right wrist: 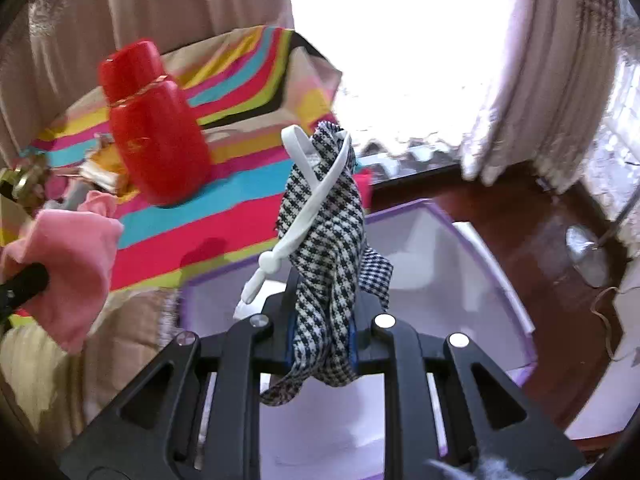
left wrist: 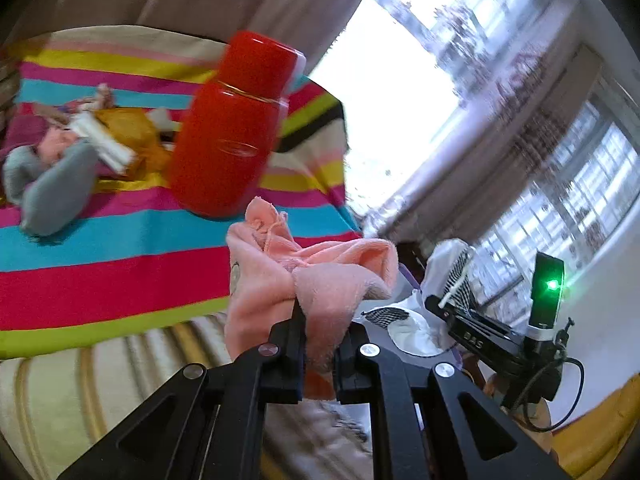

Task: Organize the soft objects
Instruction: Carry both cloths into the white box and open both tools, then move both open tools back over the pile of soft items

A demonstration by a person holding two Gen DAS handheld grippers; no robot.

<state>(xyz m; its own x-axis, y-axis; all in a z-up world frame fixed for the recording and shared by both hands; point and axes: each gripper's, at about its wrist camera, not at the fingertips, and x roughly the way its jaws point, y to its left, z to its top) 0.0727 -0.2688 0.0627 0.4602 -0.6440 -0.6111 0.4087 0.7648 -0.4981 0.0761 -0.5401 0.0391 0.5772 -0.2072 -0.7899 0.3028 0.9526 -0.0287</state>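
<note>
My left gripper (left wrist: 320, 312) is shut on a pink fleece cloth (left wrist: 280, 276) and holds it in the air beside the striped table. The cloth also shows at the left of the right wrist view (right wrist: 72, 264). My right gripper (right wrist: 324, 300) is shut on a black-and-white houndstooth cloth (right wrist: 328, 232) with a white elastic strap (right wrist: 304, 200), held above a white bin with a purple rim (right wrist: 472, 248). That gripper and its cloth show at the right in the left wrist view (left wrist: 452, 280). More soft items, a grey one (left wrist: 52, 188) among them, lie on the table.
A red bottle (left wrist: 228, 128) stands on the striped tablecloth (left wrist: 100, 272), close behind the pink cloth; it also shows in the right wrist view (right wrist: 156, 140). A yellow packet (left wrist: 132, 136) lies by the soft pile. Curtains (right wrist: 560, 60) and a bright window are behind. Dark wood floor (right wrist: 540, 240) lies right of the bin.
</note>
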